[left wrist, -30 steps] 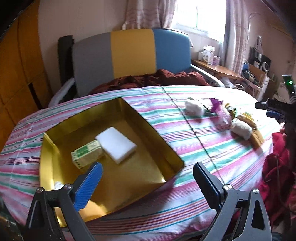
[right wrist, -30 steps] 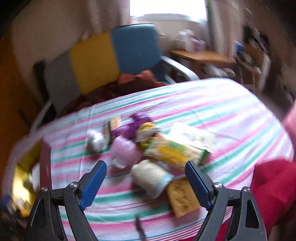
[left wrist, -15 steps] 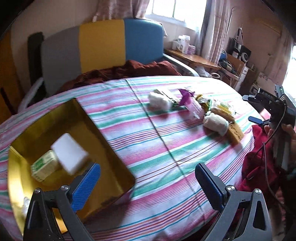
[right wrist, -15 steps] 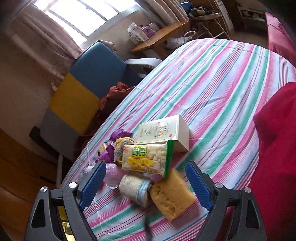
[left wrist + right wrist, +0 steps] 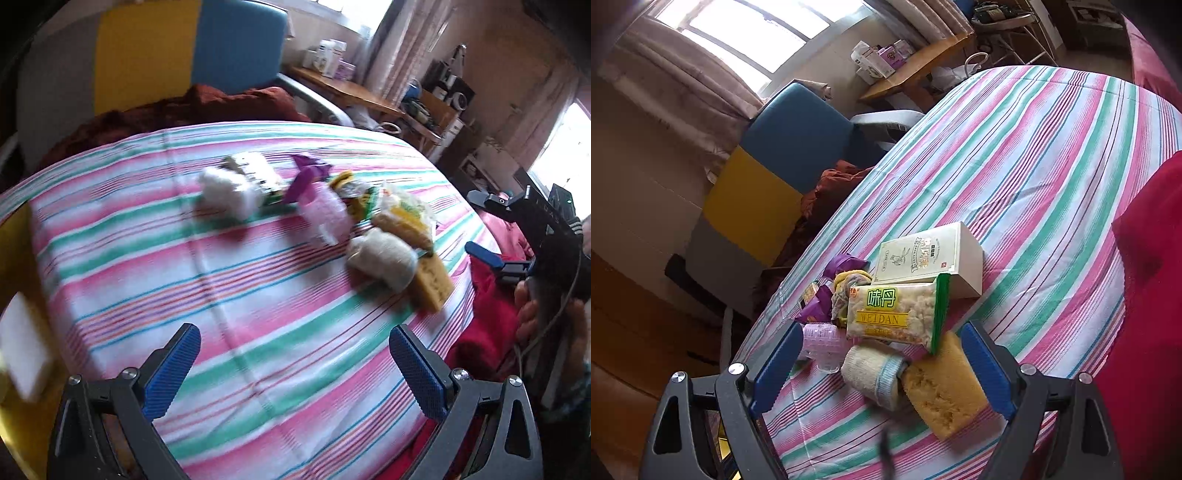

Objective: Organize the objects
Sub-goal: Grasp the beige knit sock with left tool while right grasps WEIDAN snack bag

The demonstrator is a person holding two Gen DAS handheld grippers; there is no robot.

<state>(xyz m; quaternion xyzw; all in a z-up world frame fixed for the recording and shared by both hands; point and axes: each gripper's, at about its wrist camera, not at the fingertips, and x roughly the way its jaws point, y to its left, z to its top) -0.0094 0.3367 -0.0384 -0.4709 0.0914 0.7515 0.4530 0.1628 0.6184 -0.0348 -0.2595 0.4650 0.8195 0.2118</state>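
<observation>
A pile of small items lies on the striped tablecloth [image 5: 1052, 155]: a yellow sponge [image 5: 943, 393], a rolled cream sock [image 5: 873, 371], a Weidan snack bag [image 5: 897, 312], a white box [image 5: 931, 254], a pink roller [image 5: 822, 341] and purple wrappers [image 5: 820, 306]. My right gripper [image 5: 877, 371] is open, its jaws either side of the sock and sponge. My left gripper [image 5: 293, 369] is open and empty over bare cloth, short of the pile [image 5: 380, 254]. The gold tin [image 5: 14, 266] with a white block [image 5: 24, 350] is at the left edge.
A grey, yellow and blue chair [image 5: 147, 55] with a brown cloth [image 5: 177, 110] stands behind the table. A wooden desk with boxes [image 5: 908, 62] is by the window. Red fabric [image 5: 1145, 295] lies at the table's right edge.
The left gripper has swung right, away from the gold tin toward the pile. The right gripper has come closer to the pile, so the sock and sponge now sit between its jaws.
</observation>
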